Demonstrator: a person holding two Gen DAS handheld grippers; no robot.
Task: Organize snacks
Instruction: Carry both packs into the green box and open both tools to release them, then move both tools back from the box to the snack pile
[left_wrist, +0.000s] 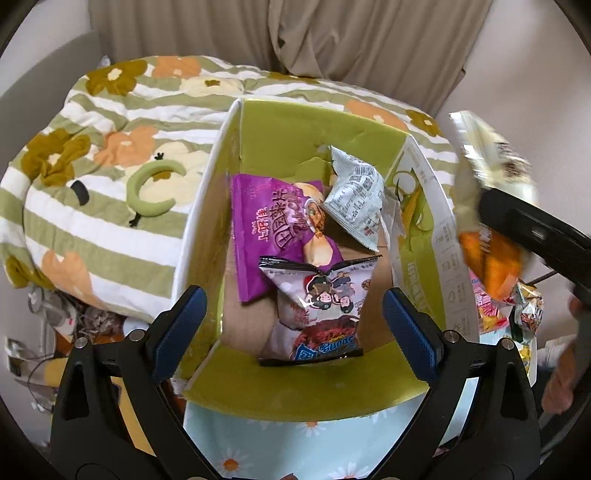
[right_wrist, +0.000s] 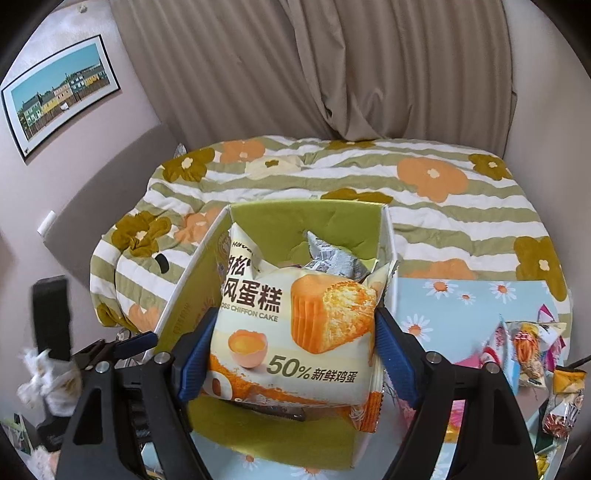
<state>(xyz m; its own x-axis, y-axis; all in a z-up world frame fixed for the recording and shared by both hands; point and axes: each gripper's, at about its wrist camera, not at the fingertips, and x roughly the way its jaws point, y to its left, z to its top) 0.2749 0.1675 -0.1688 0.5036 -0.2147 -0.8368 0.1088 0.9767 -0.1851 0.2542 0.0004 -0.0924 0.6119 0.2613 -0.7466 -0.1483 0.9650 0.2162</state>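
Chiffon cake packet (right_wrist: 295, 325): clamped between right gripper (right_wrist: 293, 341) fingers, above the green cardboard box (left_wrist: 314, 125) (flaps open).
Left gripper (left_wrist: 295, 314): fingers wide, holding nothing.
Box contents: purple chip bag (left_wrist: 266, 229), silver packet (left_wrist: 354, 195).

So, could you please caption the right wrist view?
Right gripper holding a chiffon cake packet above the green snack box.
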